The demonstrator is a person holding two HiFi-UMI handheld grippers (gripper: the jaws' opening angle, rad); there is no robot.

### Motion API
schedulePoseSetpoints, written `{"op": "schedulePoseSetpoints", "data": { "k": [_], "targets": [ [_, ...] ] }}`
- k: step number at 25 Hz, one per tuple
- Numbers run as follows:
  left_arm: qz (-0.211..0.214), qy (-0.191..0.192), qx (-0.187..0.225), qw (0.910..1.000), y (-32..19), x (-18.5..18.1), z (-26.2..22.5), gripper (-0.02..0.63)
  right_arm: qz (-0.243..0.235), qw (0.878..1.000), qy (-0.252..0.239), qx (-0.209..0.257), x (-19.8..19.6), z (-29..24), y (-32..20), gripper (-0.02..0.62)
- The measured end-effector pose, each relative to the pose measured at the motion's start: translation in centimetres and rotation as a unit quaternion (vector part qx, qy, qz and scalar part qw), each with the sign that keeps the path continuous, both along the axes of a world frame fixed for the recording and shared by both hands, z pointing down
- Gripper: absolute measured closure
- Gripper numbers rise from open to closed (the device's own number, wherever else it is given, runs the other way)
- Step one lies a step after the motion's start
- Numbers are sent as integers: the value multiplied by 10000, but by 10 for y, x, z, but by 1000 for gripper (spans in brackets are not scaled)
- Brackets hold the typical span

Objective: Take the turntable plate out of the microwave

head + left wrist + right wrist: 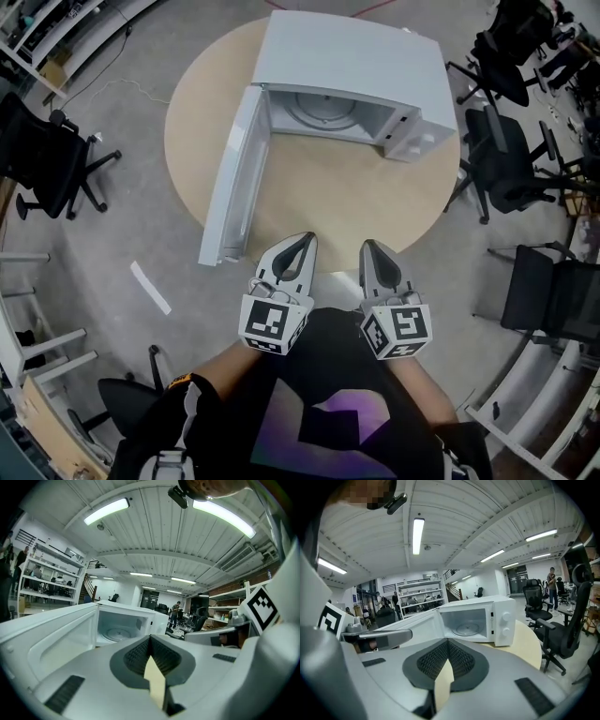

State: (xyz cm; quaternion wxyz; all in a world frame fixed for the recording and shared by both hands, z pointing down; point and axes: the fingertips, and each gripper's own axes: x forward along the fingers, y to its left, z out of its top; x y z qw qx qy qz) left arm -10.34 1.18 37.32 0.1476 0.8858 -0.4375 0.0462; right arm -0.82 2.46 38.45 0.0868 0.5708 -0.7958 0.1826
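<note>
A white microwave (pixel 352 70) stands at the far side of a round beige table (pixel 347 202), its door (pixel 234 178) swung wide open to the left. The clear turntable plate (pixel 323 111) lies flat inside the cavity, and also shows in the left gripper view (pixel 117 633) and the right gripper view (pixel 467 629). My left gripper (pixel 304 240) and right gripper (pixel 367 246) hover side by side at the table's near edge, well short of the microwave. Both point toward it. Each has its jaws shut with nothing between them.
Black office chairs (pixel 511 173) crowd the right side of the table, and another chair (pixel 47 155) stands at the left. A white strip (pixel 150 287) lies on the grey floor. The open door reaches out over the table's left edge.
</note>
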Motion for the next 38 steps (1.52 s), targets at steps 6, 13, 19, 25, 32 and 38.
{"op": "schedulePoseSetpoints", "data": {
  "k": [6, 13, 19, 25, 32, 38],
  "targets": [
    [-109, 71, 95, 9999, -21, -9, -10, 560, -121, 9999, 91, 53, -10, -7, -22, 578],
    [-399, 18, -4, 9992, -43, -6, -4, 560, -475, 9989, -14, 37, -11, -1, -55, 578],
    [-949, -60, 61, 9955, -77, 3, -16, 560, -963, 9949, -205, 231, 1, -13, -102, 578],
    [-1503, -222, -37, 9884, -117, 21, -14, 560, -1305, 9903, -435, 195, 27, -7, -145, 578],
    [-1820, -453, -161, 9821, -146, 43, -8, 560, -1647, 9840, -674, 27, 46, 10, -183, 578],
    [-1707, -389, -439, 9836, -157, 42, 12, 560, -1740, 9832, -552, -57, 30, 20, -205, 578]
  ]
}}
